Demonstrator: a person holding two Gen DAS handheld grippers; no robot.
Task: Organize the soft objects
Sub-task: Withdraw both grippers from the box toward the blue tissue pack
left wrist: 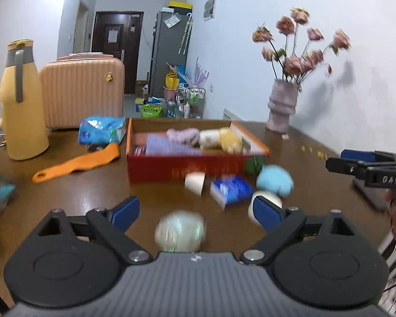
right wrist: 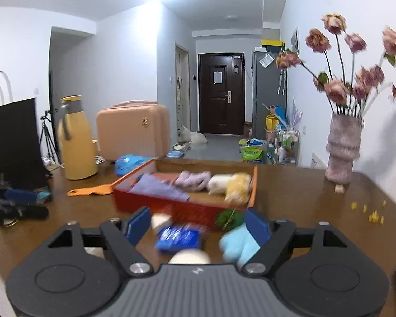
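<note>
My left claw [left wrist: 195, 208] gapes wide, empty, over one pale blurred ball [left wrist: 180, 231]. My right claw [right wrist: 198, 224] is spread too, holding nothing. Loose on the table [left wrist: 92, 190]: one blue plush [left wrist: 274, 179], one white ball [left wrist: 264, 198], one blue sponge [left wrist: 231, 189]. One red box [left wrist: 187, 170] holds about four soft items.

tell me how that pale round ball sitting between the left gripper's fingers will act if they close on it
The pale ball looks round, so a nudge on the smooth table would probably roll it. Its fuzzy, blurred outline suggests something soft and light that should squash under the left gripper. The open jaws likely need a centred close.
</note>
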